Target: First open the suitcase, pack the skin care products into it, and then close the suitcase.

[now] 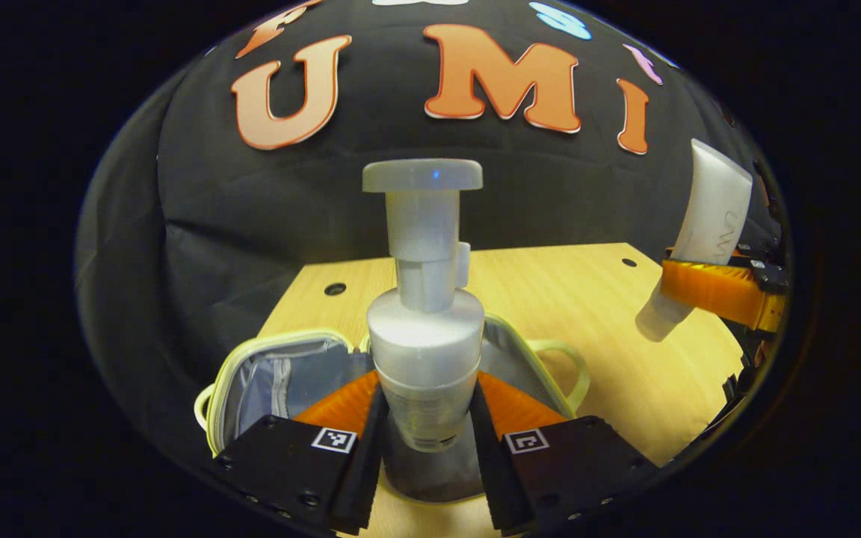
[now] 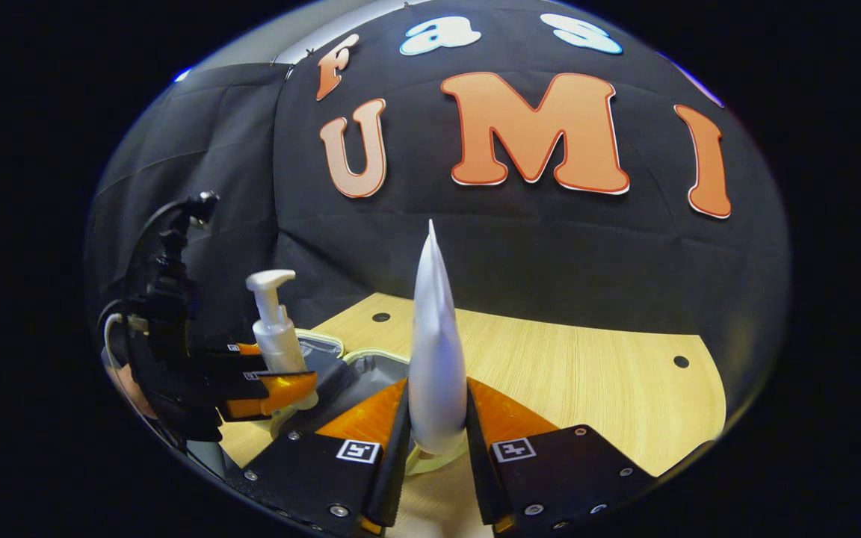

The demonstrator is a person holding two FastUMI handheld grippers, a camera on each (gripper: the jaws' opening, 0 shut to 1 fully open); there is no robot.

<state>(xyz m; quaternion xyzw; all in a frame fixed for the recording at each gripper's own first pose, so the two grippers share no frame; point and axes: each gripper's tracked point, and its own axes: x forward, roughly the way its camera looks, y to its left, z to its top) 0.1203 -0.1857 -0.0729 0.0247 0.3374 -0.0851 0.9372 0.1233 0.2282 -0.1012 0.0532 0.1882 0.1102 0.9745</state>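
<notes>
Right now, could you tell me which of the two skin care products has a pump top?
The bottle clamped in the left hand-held gripper has the pump; the tube in the right hand-held gripper tapers to a flat sealed edge.

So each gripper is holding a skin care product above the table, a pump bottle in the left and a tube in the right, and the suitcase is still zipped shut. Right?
Nearly. The left gripper does hold the pump bottle and the right gripper the tube, but the suitcase is open: the left gripper view shows its grey lining.
</notes>
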